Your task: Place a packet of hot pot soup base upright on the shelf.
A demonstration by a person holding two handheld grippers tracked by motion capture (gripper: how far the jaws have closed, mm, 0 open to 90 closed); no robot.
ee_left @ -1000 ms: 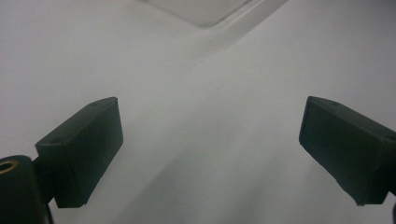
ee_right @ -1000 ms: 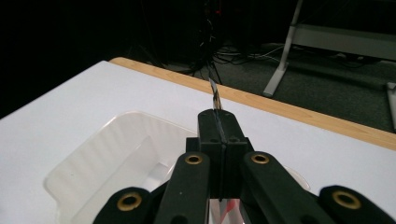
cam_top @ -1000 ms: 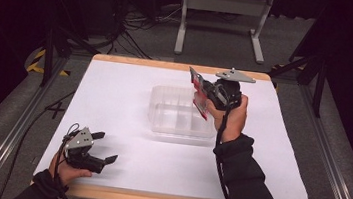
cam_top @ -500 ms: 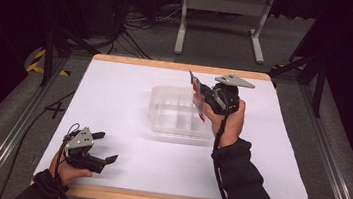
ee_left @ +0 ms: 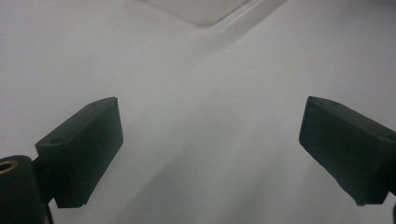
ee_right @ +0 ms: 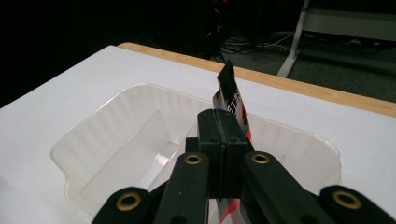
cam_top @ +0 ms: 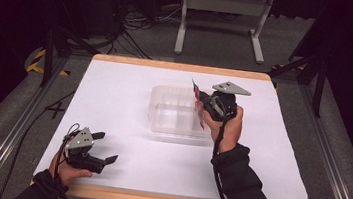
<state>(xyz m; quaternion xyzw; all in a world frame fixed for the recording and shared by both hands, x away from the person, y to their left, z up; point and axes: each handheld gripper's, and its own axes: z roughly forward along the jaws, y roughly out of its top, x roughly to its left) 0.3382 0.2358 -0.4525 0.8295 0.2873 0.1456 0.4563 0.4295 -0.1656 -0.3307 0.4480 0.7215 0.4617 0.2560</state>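
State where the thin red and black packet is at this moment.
In the high view the packet is clamped in the right gripper, above the right rim of the clear plastic container at mid-table.

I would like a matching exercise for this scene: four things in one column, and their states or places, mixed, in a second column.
1. left gripper
2. right gripper
3. clear plastic container
4. flat packet

a. pinched between shut jaws
b. empty, in the middle of the table
c. jaws wide apart, low near the front edge
d. shut, held above the container

Pairs: 1-c, 2-d, 3-b, 4-a
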